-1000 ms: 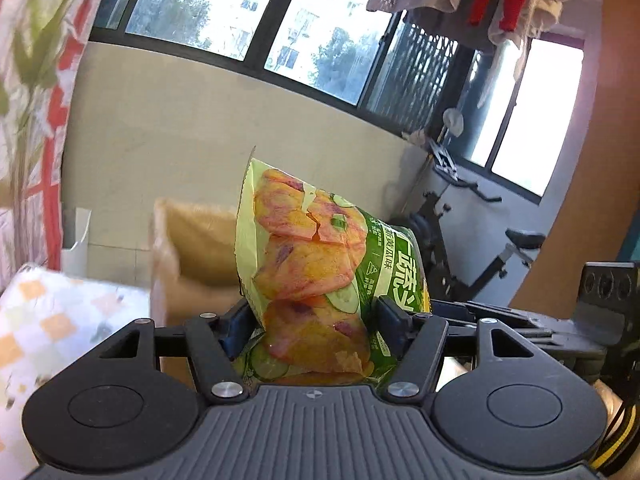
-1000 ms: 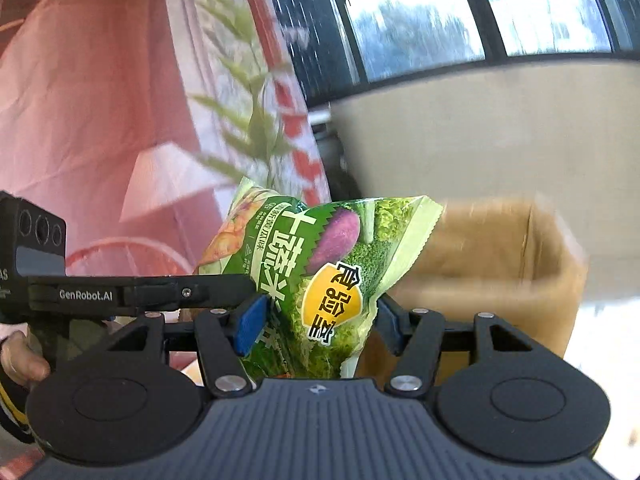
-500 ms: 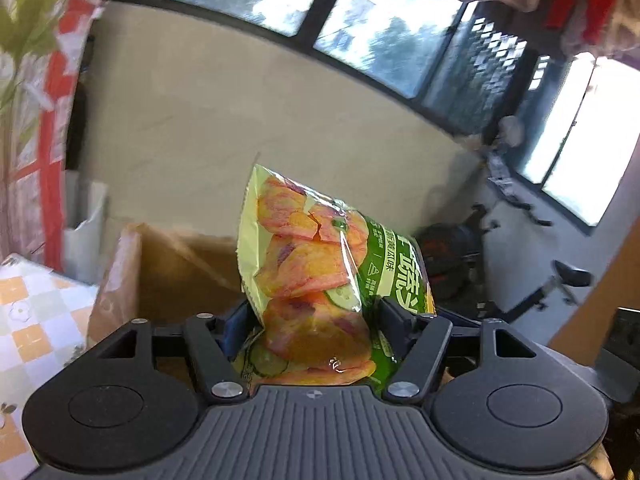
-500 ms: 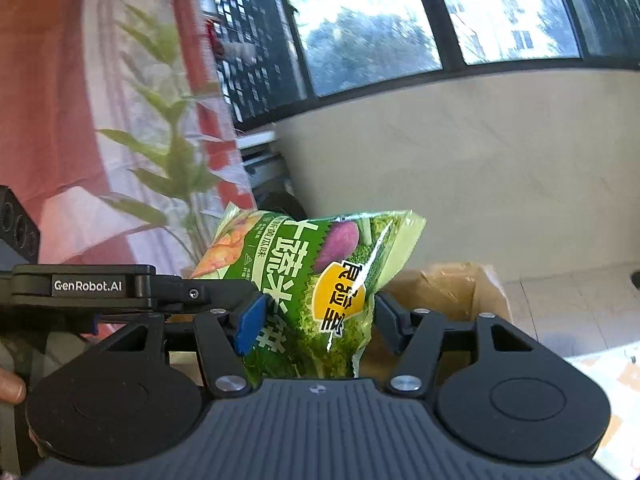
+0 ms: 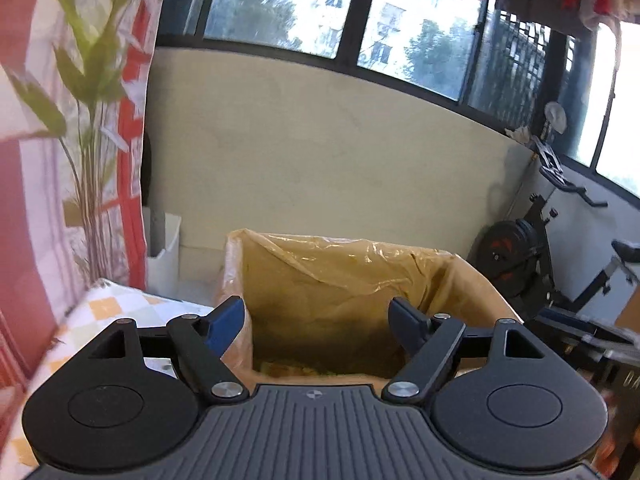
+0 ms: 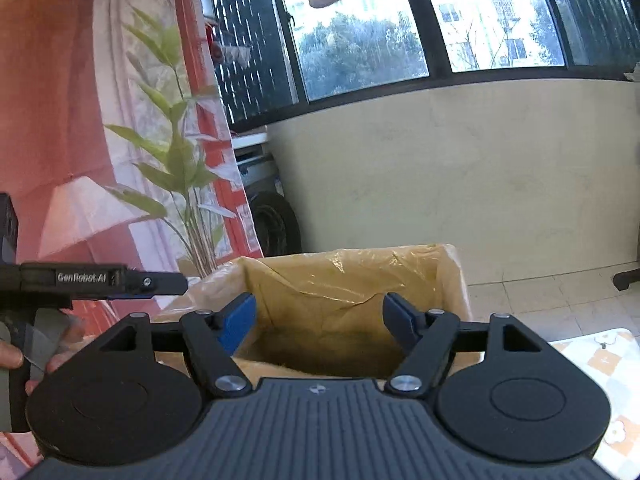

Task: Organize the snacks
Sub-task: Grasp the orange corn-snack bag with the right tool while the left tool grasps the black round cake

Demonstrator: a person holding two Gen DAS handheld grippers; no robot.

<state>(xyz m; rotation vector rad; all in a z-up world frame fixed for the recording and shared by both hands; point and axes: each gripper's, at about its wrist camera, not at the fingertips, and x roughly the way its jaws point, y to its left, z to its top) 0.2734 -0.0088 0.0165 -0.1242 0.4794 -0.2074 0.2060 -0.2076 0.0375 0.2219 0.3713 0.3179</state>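
Note:
A cardboard box (image 5: pixel 460 280) lined with clear plastic stands just ahead of both grippers. My left gripper (image 5: pixel 316 316) hangs over its near rim, jaws opening, nothing between them. At the bottom of the box, behind the gripper body, a strip of a snack bag (image 5: pixel 292 369) shows. In the right wrist view the same box (image 6: pixel 452 272) lies below my right gripper (image 6: pixel 320 318), whose jaws are also opening and empty. The left gripper's finger (image 6: pixel 160 280) reaches in from the left edge there, with a hand (image 6: pixel 12 356) on its handle.
A checked tablecloth (image 5: pixel 120 308) lies at the left of the box, and its corner (image 6: pixel 608 356) shows at the right. A leafy plant (image 6: pixel 180 168) and red curtain stand at the left. An exercise bike (image 5: pixel 528 256) is at the right by the low wall.
Both grippers held green snack bags over the box; now both jaws have spread and the bags are gone from between them, one visible inside the box.

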